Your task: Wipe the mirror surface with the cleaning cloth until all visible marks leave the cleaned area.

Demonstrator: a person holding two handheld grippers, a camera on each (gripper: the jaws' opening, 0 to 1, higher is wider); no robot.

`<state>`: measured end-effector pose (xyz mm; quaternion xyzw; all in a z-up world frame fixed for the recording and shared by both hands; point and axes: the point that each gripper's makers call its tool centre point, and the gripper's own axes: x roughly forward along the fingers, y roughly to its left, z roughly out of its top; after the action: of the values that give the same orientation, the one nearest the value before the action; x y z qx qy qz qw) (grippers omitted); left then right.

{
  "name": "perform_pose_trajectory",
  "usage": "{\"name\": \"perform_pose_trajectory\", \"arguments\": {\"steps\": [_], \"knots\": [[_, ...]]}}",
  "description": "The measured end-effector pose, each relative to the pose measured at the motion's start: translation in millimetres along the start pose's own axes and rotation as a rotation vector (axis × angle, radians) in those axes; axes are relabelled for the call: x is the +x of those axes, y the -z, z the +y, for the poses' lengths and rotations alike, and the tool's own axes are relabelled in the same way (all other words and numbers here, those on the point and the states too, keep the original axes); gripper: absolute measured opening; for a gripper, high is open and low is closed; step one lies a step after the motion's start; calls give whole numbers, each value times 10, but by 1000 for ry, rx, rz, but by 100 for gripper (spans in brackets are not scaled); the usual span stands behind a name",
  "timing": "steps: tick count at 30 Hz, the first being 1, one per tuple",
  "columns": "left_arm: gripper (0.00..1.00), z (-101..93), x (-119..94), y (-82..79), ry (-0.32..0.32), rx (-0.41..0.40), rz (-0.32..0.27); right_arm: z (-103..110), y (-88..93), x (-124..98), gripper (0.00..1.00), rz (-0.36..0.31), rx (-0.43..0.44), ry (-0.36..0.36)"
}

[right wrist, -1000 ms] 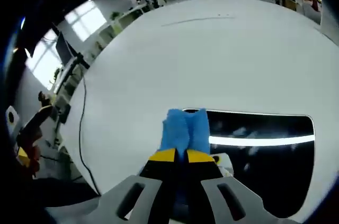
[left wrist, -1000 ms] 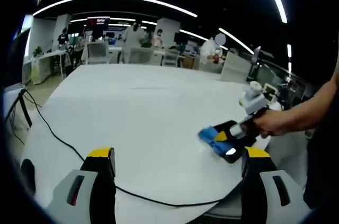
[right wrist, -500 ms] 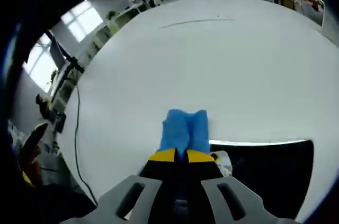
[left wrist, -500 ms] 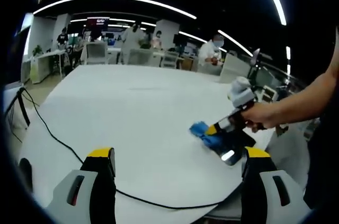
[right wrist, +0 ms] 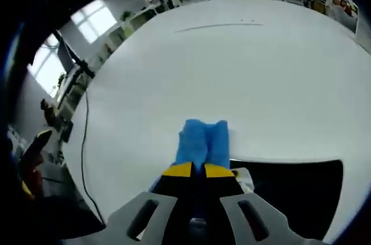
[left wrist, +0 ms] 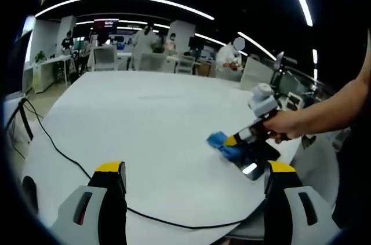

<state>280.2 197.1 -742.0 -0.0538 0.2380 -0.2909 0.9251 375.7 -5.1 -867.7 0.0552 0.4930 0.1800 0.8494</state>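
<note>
Compared with one second earlier, the right gripper [right wrist: 197, 169] has carried the fluffy blue cleaning cloth [right wrist: 202, 142] off the near end of the dark rectangular mirror [right wrist: 290, 190] and onto the round white table [right wrist: 232, 65]: the cloth then overlapped the mirror's corner, whereas most of it now lies on the bare tabletop just past the mirror's edge. The bright strip of ceiling light reflected in the glass a second ago is gone from the right gripper view, which is at least partly a shift of the camera. In the left gripper view the same cloth [left wrist: 223, 145] and the person's hand [left wrist: 285, 127] sit farther left than a second ago and almost unchanged over the last half second. The right gripper's yellow-tipped jaws are pressed together on the bunched rear of the cloth. The left gripper [left wrist: 194, 169] hangs over the near table edge with jaws spread wide and nothing between them; a thin black cable [left wrist: 64, 152] crosses the table in front of it. The cloth appears soft, light and compliant, so it should fold and drag under pressure; pinching a gathered fold, as here, seems the secure hold. The mirror is probably stiff, smooth and fragile, and may slide if pushed sideways. Whether marks remain on the glass cannot be told.
</note>
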Motion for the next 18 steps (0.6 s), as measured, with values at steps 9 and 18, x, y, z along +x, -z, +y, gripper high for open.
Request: {"name": "perform_pose_trajectory", "arguments": {"steps": [9,18], "knots": [[100,18,0,-58,1,26,2,-111,12,-37,0,-1,0,19],[100,27,-41,-66,-4,26,-6,-287,-9,-70,0,11,28,40]]}}
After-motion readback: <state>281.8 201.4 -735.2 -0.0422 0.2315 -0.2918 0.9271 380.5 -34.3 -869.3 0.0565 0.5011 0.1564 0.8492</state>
